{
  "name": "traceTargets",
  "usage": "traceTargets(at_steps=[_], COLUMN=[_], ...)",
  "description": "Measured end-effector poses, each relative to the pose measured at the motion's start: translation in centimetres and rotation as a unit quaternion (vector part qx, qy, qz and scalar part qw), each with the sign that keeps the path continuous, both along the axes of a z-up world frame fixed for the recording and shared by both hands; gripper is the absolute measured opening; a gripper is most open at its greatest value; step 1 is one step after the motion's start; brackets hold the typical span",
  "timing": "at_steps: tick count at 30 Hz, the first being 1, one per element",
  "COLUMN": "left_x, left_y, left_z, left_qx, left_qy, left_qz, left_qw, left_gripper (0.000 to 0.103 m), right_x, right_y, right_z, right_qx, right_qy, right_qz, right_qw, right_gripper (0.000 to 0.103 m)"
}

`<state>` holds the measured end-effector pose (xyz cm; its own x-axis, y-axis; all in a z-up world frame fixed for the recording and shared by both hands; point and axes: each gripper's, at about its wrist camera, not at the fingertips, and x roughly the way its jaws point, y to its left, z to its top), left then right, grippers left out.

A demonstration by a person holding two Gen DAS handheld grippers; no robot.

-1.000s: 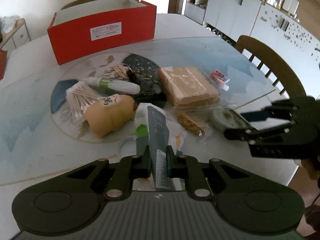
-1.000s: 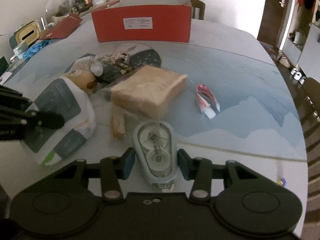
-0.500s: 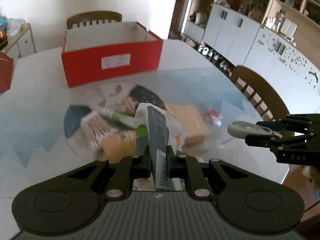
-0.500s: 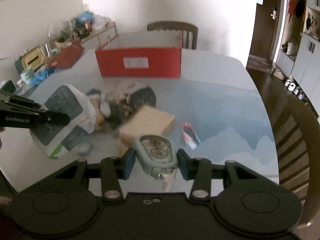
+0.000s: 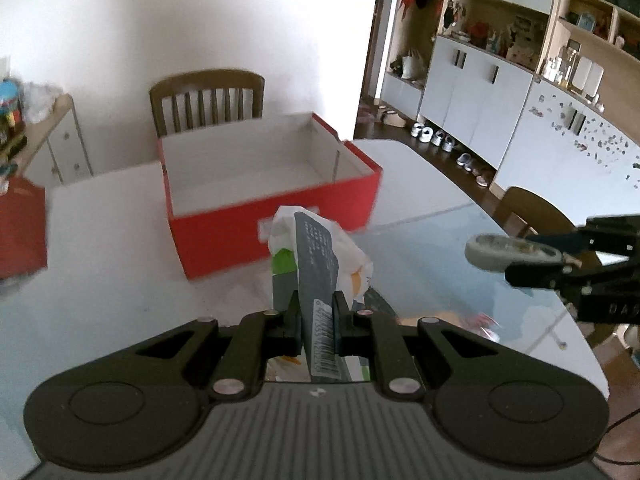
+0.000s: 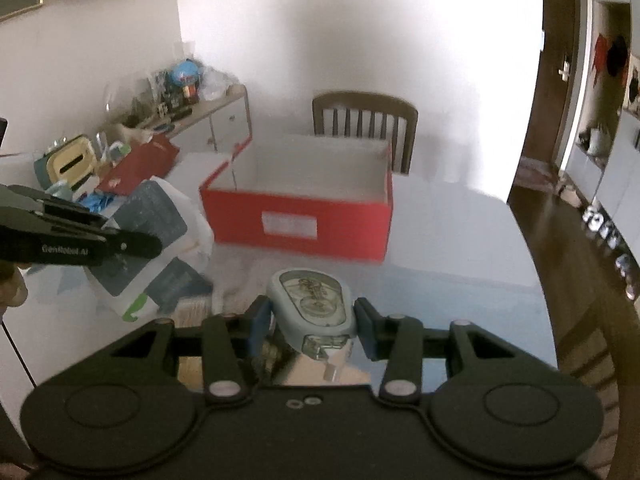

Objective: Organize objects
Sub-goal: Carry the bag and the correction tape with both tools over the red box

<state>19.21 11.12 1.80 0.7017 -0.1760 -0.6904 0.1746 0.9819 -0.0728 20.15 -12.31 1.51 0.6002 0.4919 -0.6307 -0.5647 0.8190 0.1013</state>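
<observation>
Beyond both jaws an open red shoebox (image 5: pixel 272 216) was seen; the thinly pinched tissue pack (image 5: pixel 316 264) and the clamped correction-tape dispenser (image 6: pixel 310 308) could be dropped short.

The red box (image 5: pixel 276 216) looks like matt cardboard with a white paper lining, the crinkled packet (image 5: pixel 320 260) like glossy plastic film, the grey correction-tape dispenser (image 6: pixel 310 308) like smooth plastic, and the chair (image 6: pixel 364 120) like brown wood.
</observation>
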Motion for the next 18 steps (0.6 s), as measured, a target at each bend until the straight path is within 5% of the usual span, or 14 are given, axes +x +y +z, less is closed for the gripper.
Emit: traceTargets(at_steps=[18], left_x=[14.2], left_y=[3.5], left_z=[0.6], left_qx=[0.057], left_qy=[0.013], left_qz=[-0.023], left_qw=[0.998], left_gripper=[0.013], right_x=[12.6], right_y=[9.2], right_z=[0.8], right_qx=[-0.025], right_qy=[-0.01], right_qz=[-0.002], right_qw=[1.0], right_gripper=[0.045])
